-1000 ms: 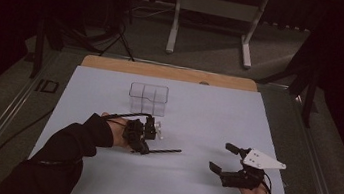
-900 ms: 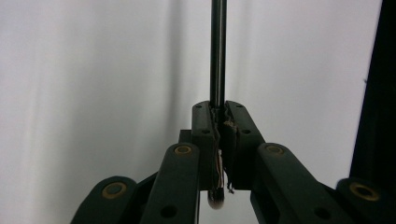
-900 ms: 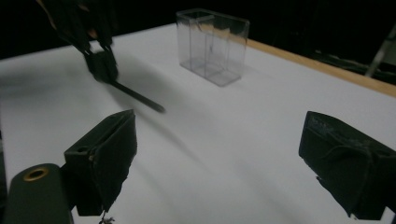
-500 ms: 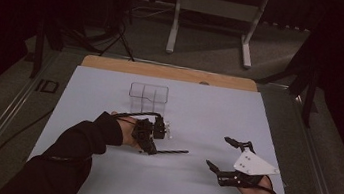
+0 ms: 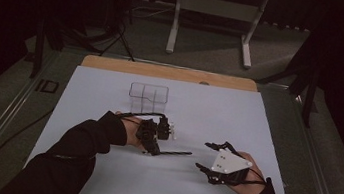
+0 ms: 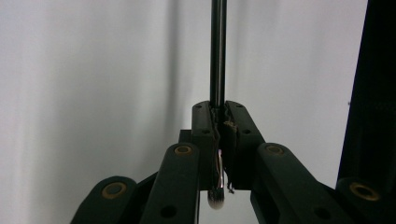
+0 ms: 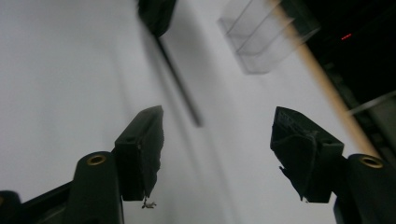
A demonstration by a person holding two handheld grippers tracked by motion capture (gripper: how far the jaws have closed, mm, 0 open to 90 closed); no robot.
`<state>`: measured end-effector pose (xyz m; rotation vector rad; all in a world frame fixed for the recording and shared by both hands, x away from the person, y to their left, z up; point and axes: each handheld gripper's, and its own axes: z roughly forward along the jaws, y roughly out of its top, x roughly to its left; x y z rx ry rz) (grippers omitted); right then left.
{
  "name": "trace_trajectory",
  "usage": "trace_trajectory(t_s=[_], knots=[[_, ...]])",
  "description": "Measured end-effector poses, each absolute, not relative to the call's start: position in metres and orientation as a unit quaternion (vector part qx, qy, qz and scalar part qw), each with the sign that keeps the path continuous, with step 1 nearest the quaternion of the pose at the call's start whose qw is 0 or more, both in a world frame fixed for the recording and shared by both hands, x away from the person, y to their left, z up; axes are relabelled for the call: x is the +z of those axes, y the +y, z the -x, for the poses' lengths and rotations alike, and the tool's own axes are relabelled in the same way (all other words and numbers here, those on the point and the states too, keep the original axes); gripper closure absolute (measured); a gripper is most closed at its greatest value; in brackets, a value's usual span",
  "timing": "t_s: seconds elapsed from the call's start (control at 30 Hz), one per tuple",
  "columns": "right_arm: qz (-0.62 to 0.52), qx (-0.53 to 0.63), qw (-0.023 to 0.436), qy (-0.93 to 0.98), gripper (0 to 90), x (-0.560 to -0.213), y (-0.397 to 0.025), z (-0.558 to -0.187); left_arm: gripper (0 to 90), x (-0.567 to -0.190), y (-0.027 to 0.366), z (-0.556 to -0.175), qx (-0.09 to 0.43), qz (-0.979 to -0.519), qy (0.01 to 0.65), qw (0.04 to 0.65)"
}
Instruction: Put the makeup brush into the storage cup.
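Note:
My left gripper (image 5: 155, 150) is near the middle of the white table, shut on a thin black brush (image 5: 175, 153) whose handle points right toward the other hand. In the left gripper view the jaws (image 6: 219, 110) pinch the handle (image 6: 217, 46), and the bristle tip (image 6: 215, 200) hangs near the camera. Lower right, my right gripper (image 5: 204, 155) stands open with nothing in it, a short way from the handle's end. The right gripper view has its jaws (image 7: 217, 140) wide apart, with the brush (image 7: 180, 88) and left gripper (image 7: 156, 14) ahead.
A clear compartment box (image 5: 148, 96) (image 7: 261, 37) stands behind the left gripper, toward the table's back. The white sheet (image 5: 218, 113) ends at a wooden strip (image 5: 168, 72) at the far edge. A metal stand (image 5: 211, 11) is on the floor beyond.
The left gripper has moved a little right with the brush in it. The right gripper has moved left, closer to the handle's end, and stays open.

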<state>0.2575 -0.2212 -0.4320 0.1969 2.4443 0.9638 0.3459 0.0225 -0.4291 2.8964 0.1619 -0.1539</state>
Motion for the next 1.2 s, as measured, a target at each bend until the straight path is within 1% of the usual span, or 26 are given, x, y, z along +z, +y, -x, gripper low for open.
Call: trace_trajectory(t_s=[0.07, 0.1, 0.23, 0.3, 0.53, 0.67, 0.73, 0.83, 0.87, 0.93, 1.03, 1.2], knots=[[-0.075, 0.346, 0.233, 0.906, 36.4, -0.436, -0.218, -0.262, 85.6, -0.427, 0.020, -0.346, -0.054, -0.990, 0.054, 0.121], [-0.076, 0.341, 0.223, 0.910, 38.1, -0.439, -0.217, -0.264, 85.5, -0.427, 0.019, -0.345, -0.049, -0.991, 0.049, 0.119], [-0.075, 0.316, 0.214, 0.921, 41.4, -0.446, -0.212, -0.271, 85.6, -0.426, 0.015, -0.344, -0.051, -0.991, 0.044, 0.114], [-0.072, 0.310, 0.210, 0.924, 44.8, -0.449, -0.211, -0.275, 85.5, -0.426, 0.014, -0.344, -0.049, -0.991, 0.042, 0.115], [-0.061, 0.279, 0.226, 0.931, 52.3, -0.461, -0.206, -0.280, 85.6, -0.428, 0.010, -0.343, -0.051, -0.992, 0.036, 0.109], [-0.057, 0.272, 0.221, 0.935, 55.4, -0.462, -0.202, -0.282, 85.6, -0.428, 0.008, -0.345, -0.050, -0.992, 0.038, 0.109], [-0.053, 0.274, 0.218, 0.935, 59.3, -0.462, -0.200, -0.283, 85.5, -0.428, 0.007, -0.345, -0.051, -0.992, 0.034, 0.110], [-0.045, 0.272, 0.217, 0.937, 61.4, -0.463, -0.197, -0.283, 85.6, -0.428, 0.005, -0.344, -0.051, -0.993, 0.028, 0.107], [-0.044, 0.271, 0.219, 0.936, 62.3, -0.464, -0.197, -0.283, 85.5, -0.428, 0.005, -0.343, -0.057, -0.992, 0.027, 0.107], [-0.040, 0.268, 0.219, 0.937, 63.1, -0.465, -0.195, -0.284, 85.5, -0.428, 0.003, -0.343, -0.046, -0.993, 0.023, 0.103], [-0.035, 0.263, 0.224, 0.938, 66.2, -0.466, -0.193, -0.283, 85.5, -0.427, 0.001, -0.342, -0.047, -0.993, 0.021, 0.107], [-0.026, 0.259, 0.224, 0.939, 73.8, -0.468, -0.190, -0.281, 85.5, -0.428, -0.001, -0.343, -0.045, -0.994, 0.022, 0.102]])
